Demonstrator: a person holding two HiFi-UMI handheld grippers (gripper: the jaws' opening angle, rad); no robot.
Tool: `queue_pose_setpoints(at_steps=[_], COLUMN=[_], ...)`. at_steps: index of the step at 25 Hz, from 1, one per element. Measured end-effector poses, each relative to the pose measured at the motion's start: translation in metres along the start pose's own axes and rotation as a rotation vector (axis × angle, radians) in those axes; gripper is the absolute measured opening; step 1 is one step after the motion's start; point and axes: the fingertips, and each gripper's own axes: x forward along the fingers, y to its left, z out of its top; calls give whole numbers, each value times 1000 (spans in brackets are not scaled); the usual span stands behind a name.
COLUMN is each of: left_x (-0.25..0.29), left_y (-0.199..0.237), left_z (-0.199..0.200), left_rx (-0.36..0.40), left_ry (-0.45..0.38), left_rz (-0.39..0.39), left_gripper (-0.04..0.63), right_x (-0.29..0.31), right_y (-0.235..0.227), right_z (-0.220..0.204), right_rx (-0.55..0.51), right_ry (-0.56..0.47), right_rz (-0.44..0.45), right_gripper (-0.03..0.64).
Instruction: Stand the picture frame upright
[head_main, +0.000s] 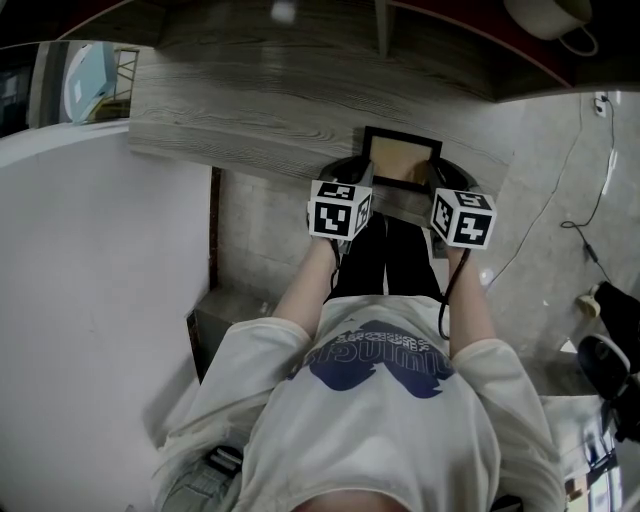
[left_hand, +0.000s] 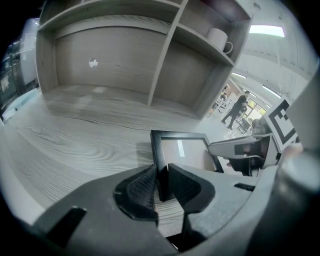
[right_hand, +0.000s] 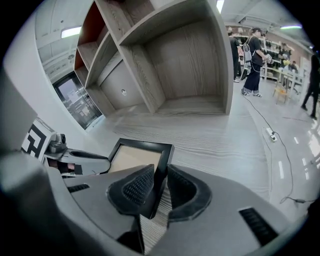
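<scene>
**A:** How do the grippers sit?

**B:** The left gripper (left_hand: 161, 184) pinches the picture frame (left_hand: 183, 150) by its 9 o'clock edge, with the pads pressed on the black rim. The right gripper (right_hand: 159, 186) nips the 3 o'clock edge the same way.

**A:** And the frame?

**B:** It seems to lie flat on the desk (left_hand: 85, 135), near the front edge, at the person's 12 o'clock.

**A:** Which step is this?

**B:** Grip taken and lift not begun, I'd judge. Next, both hands should swing the 12 o'clock edge up evenly. I can't see any back stand.

**A:** What's around it?

**B:** Grey wood grain, with open shelf bays (left_hand: 165, 60) at 12 o'clock. A white mug (left_hand: 219, 39) sits at 1 o'clock, and people (right_hand: 254, 47) walk beyond.
</scene>
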Motion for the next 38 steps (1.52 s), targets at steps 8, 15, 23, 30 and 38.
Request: queue_pose_setpoints(at_steps=[8, 15, 23, 30, 38], left_x=[-12, -29, -54, -67, -64], left_y=[2, -7, -13, -6, 11], left_z=[34, 69, 108, 133, 143], left_rx=[33, 52, 49, 78, 106], left_ry=[-73, -143, -229, -300, -332], left_rz=[20, 50, 101, 141, 132], left_gripper=[78, 78, 78, 78, 78], right_x=[-11, -28, -49, -52, -43], right_y=[7, 7, 17, 28, 38], right_z=[38, 74, 121, 150, 163], right_rx=[-46, -82, -161, -221, -256], right_ry=[-94, -164, -236, -292, -345], right_rz=[24, 50, 101, 141, 125], right_gripper=[77, 77, 77, 77, 77])
